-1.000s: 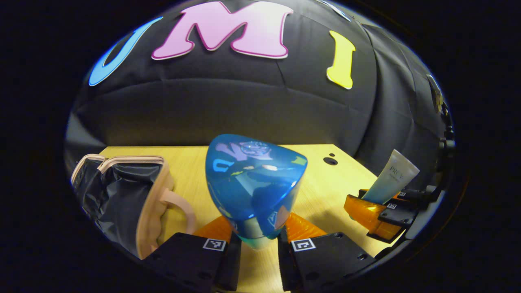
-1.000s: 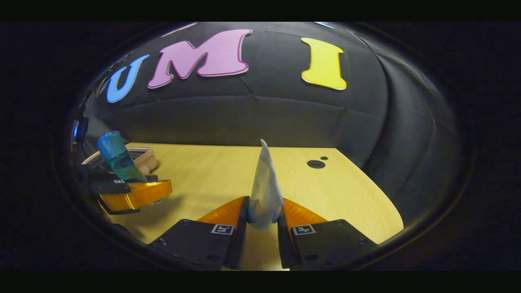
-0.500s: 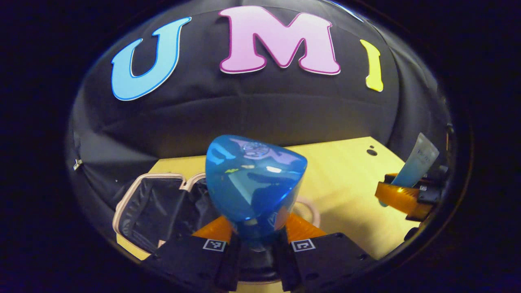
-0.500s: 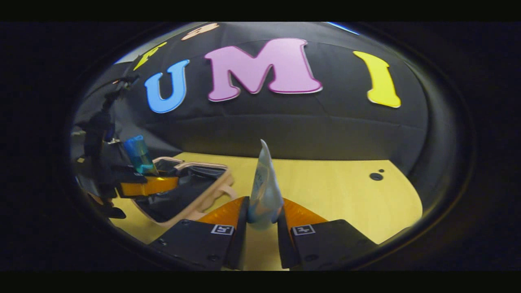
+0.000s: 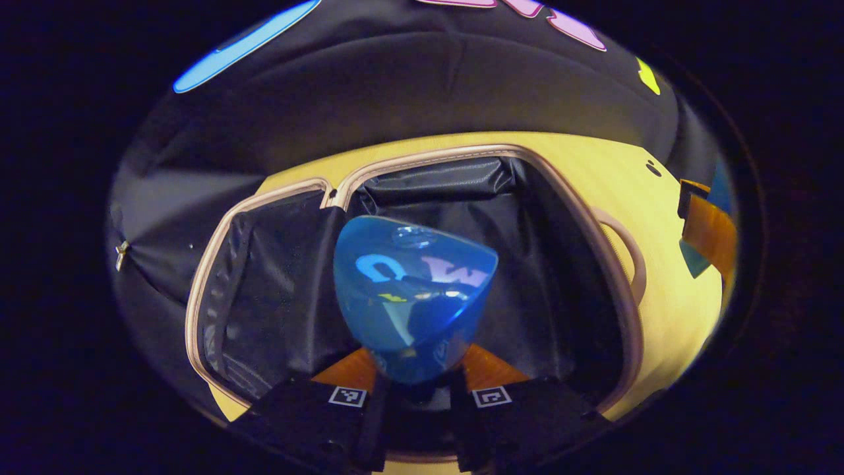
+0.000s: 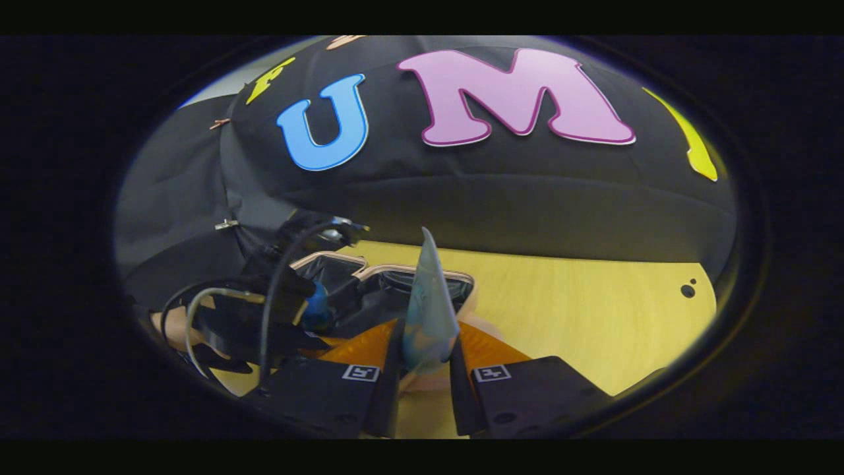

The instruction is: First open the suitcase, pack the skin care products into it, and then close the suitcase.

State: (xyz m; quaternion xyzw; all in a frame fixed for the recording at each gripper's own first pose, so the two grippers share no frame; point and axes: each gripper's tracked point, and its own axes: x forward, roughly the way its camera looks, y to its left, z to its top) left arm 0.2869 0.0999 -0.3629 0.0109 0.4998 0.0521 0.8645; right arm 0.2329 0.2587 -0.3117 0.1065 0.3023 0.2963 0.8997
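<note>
Two products are in the grippers and none can be seen inside the suitcase (image 5: 580, 218) yet, so the task looks to be somewhere in its middle step. Opening is done: the case lies flat on the wooden table (image 5: 666, 218) with both halves spread, their dark lining exposed and the pale zip rim running round them. Packing is in hand; closing is left.

The left gripper (image 5: 414, 379) holds a blue bottle (image 5: 414, 290) — both fingers press on its lower part, and its broad glossy cap points away from the camera. It hangs directly over the open case, the lined compartments lying ahead of and below its fingers. Whether the bottle touches the lining cannot be told; it appears to be above it.

The right gripper (image 6: 422, 369) is clamped on a pale tube (image 6: 428, 303), seen edge-on and standing upright between the fingers. Ahead of it and a little to its left lies the case, with the left gripper, its cables and the hand holding it just to the left of that. In the left gripper view the right gripper shows at the far right edge, near the rim of the case.

What shows of the two compartments holds only creased black lining — no bottle or tube rests there, though the parts behind the bottle and fingers are hidden. As a judgement, both products have to be lowered and let go before the lid half can be folded over.
</note>
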